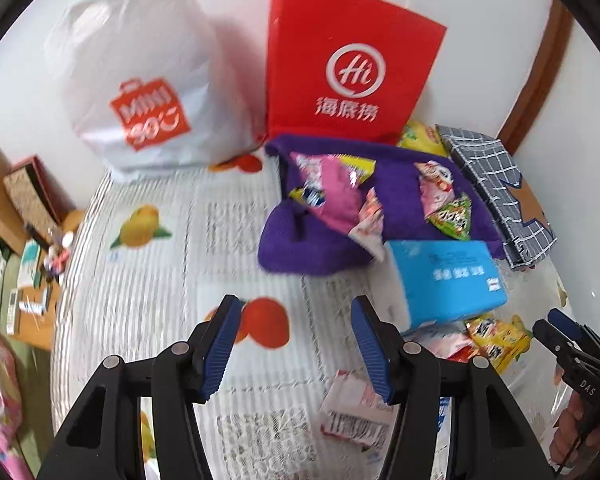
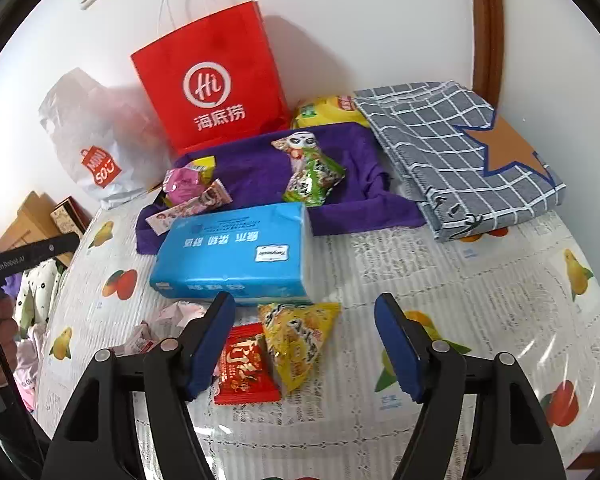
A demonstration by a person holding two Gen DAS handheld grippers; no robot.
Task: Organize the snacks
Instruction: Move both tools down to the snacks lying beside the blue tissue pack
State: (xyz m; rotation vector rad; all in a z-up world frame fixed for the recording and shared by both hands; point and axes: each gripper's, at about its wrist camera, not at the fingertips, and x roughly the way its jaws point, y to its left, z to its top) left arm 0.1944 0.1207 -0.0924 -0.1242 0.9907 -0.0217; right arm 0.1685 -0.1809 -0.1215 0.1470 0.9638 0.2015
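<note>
Two hand-held grippers hover with nothing in their grasp over a table [image 2: 480, 280] covered in a fruit-print cloth, snacks scattered across it. In the right wrist view, the right gripper [image 2: 305, 344] fills the bottom of the frame, its blue-padded fingers [image 2: 210, 346] spread wide; between them, low and centre, lie a red snack packet [image 2: 246, 368] and a yellow triangular snack packet [image 2: 298, 338], touching each other. Just above them sits a blue tissue pack [image 2: 236, 254]. Behind it, at mid-frame, a purple cloth tray [image 2: 352, 208] holds a green packet [image 2: 314, 178], a panda-print packet [image 2: 298, 145] and pink packets [image 2: 182, 184] at its left end. A red paper bag [image 2: 212, 76] stands against the wall at upper centre, a white plastic bag [image 2: 96, 144] to its left, and a folded grey checked cloth [image 2: 460, 152] at right. A yellow chip bag [image 2: 328, 112] peeks out behind the tray.

In the left wrist view, the left gripper [image 1: 296, 346] also has its fingers wide apart at bottom centre, over bare tablecloth, with a white-and-red wrapper [image 1: 350, 412] just below its right finger.
</note>
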